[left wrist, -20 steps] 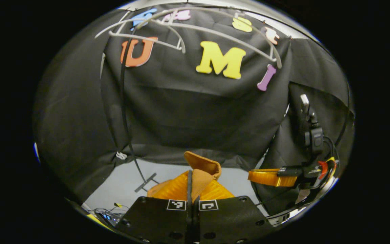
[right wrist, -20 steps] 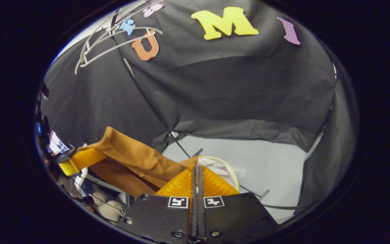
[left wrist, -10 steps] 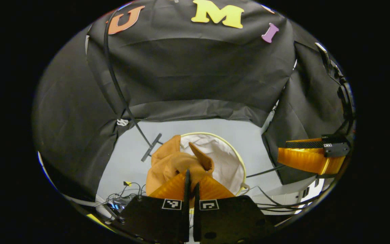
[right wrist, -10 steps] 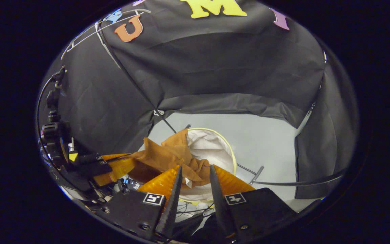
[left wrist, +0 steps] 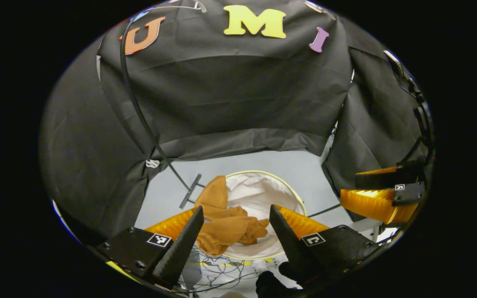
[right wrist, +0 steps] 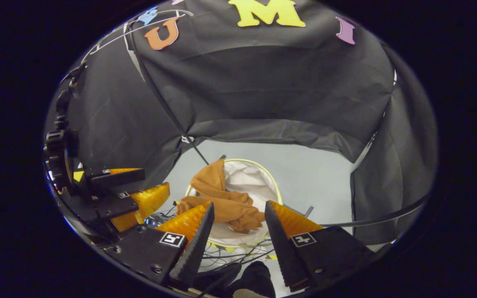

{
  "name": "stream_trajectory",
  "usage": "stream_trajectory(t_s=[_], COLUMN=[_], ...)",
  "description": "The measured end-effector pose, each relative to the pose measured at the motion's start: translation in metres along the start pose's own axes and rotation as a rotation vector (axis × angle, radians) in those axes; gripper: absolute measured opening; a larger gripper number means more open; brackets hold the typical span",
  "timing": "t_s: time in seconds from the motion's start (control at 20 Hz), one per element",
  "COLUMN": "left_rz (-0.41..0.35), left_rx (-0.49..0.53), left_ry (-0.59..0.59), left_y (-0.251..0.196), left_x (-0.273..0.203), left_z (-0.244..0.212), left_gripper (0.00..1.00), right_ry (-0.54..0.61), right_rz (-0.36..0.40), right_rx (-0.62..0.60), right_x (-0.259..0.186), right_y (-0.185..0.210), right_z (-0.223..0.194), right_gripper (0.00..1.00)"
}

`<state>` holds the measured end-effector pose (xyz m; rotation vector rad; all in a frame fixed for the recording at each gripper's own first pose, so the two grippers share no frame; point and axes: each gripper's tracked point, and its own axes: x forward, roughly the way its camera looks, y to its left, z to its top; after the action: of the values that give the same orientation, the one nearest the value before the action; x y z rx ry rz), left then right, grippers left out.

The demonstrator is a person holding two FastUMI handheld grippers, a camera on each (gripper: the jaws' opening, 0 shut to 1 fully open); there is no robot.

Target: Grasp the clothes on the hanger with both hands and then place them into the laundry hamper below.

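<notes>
Clothes (left wrist: 226,225) (right wrist: 222,203): brown, crumpled in hamper (left wrist: 263,194) (right wrist: 259,182), draped over rim. L tool (left wrist: 234,225), R tool (right wrist: 238,217): both released, fingers spread above hamper, nothing gripped.

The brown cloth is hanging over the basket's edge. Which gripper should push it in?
Probably the left gripper. The brown cloth drapes over the hamper rim on the left gripper's side. Both grippers hang open above it, so the right gripper could manage too.
</notes>
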<state>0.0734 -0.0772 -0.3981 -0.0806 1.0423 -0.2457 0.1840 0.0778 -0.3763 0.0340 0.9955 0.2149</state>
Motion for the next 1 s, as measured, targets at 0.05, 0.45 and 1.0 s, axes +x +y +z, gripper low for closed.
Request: stream_trajectory(t_s=[0.05, 0.45, 1.0], left_rz=[-0.003, 0.006, 0.111], left_rx=[-0.009, -0.084, -0.084], left_ry=[-0.001, -0.062, -0.245], left_y=[0.001, 0.017, 0.027], left_x=[-0.002, -0.03, -0.116], left_z=[0.0, 0.004, 0.031], left_gripper=[0.98, 1.0, 1.0], right_ry=[-0.004, -0.054, -0.231], right_rz=[-0.004, -0.056, -0.09], right_rx=[-0.006, -0.028, 0.008], right_x=[-0.002, -0.014, -0.087], right_y=[0.001, 0.002, -0.019], right_z=[0.0, 0.002, 0.012], right_gripper=[0.79, 0.8, 0.8])
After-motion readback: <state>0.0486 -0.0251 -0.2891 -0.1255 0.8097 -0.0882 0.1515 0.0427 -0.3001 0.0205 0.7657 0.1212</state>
